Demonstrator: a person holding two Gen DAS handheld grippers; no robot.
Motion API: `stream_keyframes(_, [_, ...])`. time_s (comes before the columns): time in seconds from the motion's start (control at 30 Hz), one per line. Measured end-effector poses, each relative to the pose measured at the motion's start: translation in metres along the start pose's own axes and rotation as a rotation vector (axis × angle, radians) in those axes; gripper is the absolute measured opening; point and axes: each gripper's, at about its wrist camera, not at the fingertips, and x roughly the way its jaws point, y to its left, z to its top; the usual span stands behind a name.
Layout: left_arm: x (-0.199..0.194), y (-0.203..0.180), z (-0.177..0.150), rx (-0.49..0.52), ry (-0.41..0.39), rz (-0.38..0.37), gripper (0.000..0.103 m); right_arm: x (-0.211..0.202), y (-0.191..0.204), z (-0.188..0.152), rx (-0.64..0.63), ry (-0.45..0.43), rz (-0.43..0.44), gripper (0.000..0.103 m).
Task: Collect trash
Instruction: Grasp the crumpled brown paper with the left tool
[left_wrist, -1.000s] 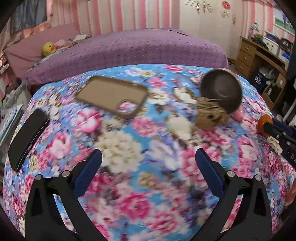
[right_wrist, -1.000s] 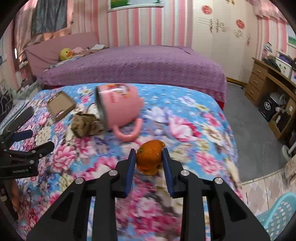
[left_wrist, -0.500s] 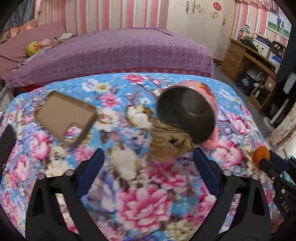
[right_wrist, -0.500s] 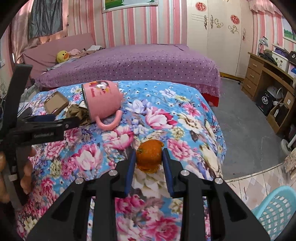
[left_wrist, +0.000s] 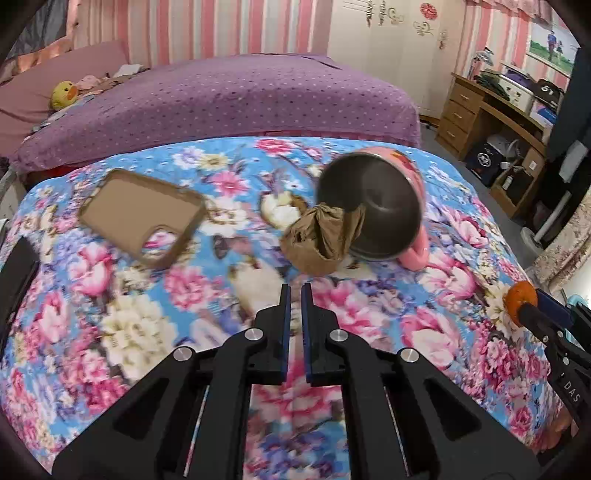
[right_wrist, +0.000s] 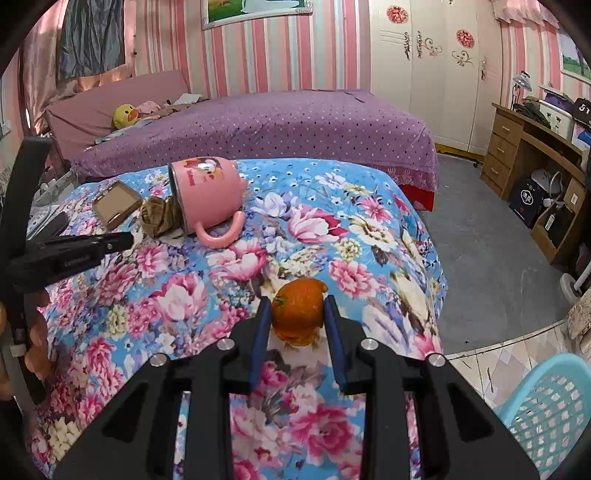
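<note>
A crumpled brown paper wad (left_wrist: 321, 236) lies on the floral bedspread (left_wrist: 110, 332), against the mouth of a tipped pink mug (left_wrist: 373, 203). My left gripper (left_wrist: 295, 288) hovers just short of the wad, shut with nothing between its fingers. In the right wrist view my right gripper (right_wrist: 296, 301) is shut on an orange peel (right_wrist: 297, 314) above the bedspread's near right part. The wad (right_wrist: 159, 218) and mug (right_wrist: 207, 188) lie far left, with the left gripper (right_wrist: 125, 240) close by. The orange peel (left_wrist: 521, 295) also shows at the right edge of the left wrist view.
A brown phone case (left_wrist: 144, 214) and a black phone (left_wrist: 14, 280) lie left of the wad. A light blue mesh basket (right_wrist: 546, 406) stands on the floor at lower right. Behind are a purple bed (right_wrist: 277, 118) and a wooden desk (right_wrist: 535, 147).
My left gripper's jaws went from wide open to shut, empty, and it swung toward the wad and mug. My right gripper drew back from the mug, still holding the peel.
</note>
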Motion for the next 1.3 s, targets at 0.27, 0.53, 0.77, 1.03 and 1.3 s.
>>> stream_keyframes(0.27, [-0.012, 0.0, 0.008, 0.018, -0.053, 0.06, 0.07, -0.001, -0.012, 0.007, 0.062, -0.045, 0.013, 0.03])
stream_keyframes(0.53, [0.01, 0.0, 0.02, 0.022, -0.042, 0.067, 0.076, 0.009, -0.016, 0.017, 0.084, -0.05, 0.025, 0.03])
stream_keyframes(0.77, [0.029, -0.012, 0.033, 0.052, -0.041, 0.043, 0.059, 0.021, -0.015, 0.026, 0.071, -0.034, 0.021, 0.03])
stream_keyframes(1.03, [0.019, -0.015, 0.021, 0.076, -0.049, 0.049, 0.038, 0.019, -0.009, 0.026, 0.05, -0.034, 0.018, 0.03])
stream_keyframes(1.3, [-0.027, -0.002, -0.02, 0.026, -0.082, 0.098, 0.038, 0.0, 0.004, 0.014, -0.002, -0.045, 0.018, 0.03])
